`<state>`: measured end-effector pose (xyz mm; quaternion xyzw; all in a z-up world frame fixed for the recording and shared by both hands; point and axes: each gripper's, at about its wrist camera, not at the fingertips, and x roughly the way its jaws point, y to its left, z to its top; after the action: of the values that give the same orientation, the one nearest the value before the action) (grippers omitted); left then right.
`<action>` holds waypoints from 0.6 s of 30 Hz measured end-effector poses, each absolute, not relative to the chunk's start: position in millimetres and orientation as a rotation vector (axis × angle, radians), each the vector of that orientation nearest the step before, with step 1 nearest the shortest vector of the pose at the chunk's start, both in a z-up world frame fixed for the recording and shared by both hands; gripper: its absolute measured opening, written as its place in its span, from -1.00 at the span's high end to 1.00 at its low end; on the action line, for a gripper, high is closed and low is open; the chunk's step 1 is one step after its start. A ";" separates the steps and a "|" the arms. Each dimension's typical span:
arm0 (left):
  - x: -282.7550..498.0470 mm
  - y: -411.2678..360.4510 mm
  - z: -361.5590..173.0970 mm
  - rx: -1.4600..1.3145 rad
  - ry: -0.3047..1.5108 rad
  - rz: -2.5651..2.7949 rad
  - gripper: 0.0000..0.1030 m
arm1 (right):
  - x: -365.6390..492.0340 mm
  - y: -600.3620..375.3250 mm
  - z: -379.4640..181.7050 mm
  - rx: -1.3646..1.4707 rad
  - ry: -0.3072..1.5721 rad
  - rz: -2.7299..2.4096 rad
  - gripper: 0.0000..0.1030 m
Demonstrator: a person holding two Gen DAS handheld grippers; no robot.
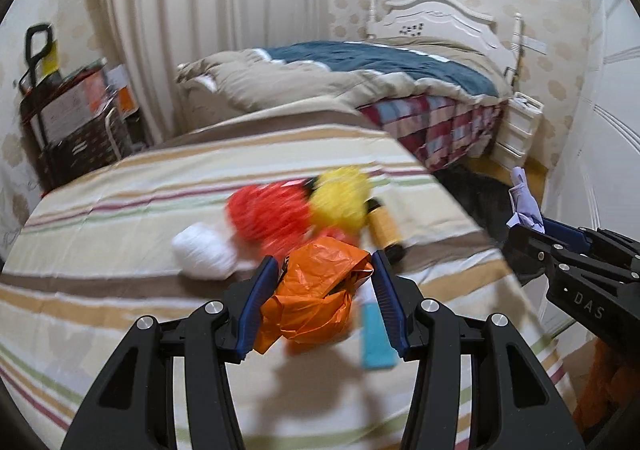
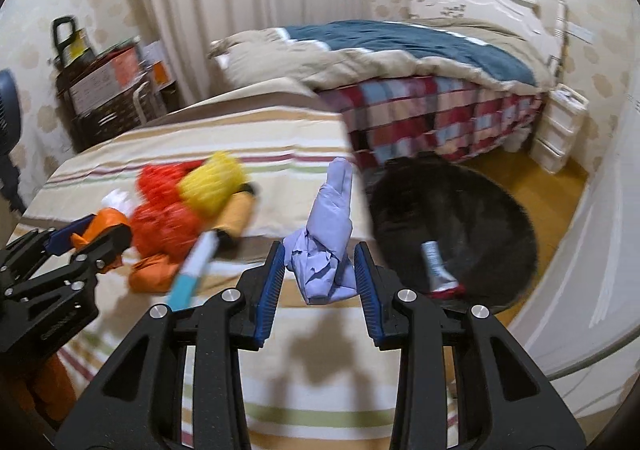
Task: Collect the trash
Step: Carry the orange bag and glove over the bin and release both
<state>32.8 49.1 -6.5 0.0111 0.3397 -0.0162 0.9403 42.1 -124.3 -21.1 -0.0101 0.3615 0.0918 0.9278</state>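
My left gripper point(image 1: 325, 266) is shut on a crumpled orange plastic bag point(image 1: 316, 298) and holds it above the striped tablecloth point(image 1: 120, 290). My right gripper point(image 2: 320, 254) is shut on a crumpled pale purple tissue point(image 2: 328, 246); it also shows in the left wrist view point(image 1: 526, 206) at the right. On the cloth lie a red pompom point(image 1: 272, 216), a yellow pompom point(image 1: 340, 198), a white ball point(image 1: 204, 252), an amber bottle point(image 1: 386, 228) and a blue-and-white tube point(image 1: 376, 334). The left gripper with the orange bag point(image 2: 106, 224) shows at the left of the right wrist view.
A bed point(image 1: 360, 78) with a blue-and-beige quilt stands behind the table. A round black rug point(image 2: 452, 226) with a small tube point(image 2: 436, 262) on it lies on the floor to the right. White drawers point(image 2: 560, 130) and a box stack point(image 1: 76, 118) flank the room.
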 end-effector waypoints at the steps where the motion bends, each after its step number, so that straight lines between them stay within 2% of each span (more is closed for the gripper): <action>1: 37.8 42.1 -4.8 0.024 0.690 -0.049 0.02 | 44.9 -131.5 -20.8 -0.015 0.737 0.174 0.33; 18: 122.3 -65.5 -19.7 0.115 0.710 -0.149 0.02 | 97.6 -231.6 -32.9 0.054 0.728 0.001 0.32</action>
<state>122.3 -65.5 -19.7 0.0560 0.3469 -0.0730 0.9334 97.6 -231.6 -32.9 0.0265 0.3558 0.0006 0.9342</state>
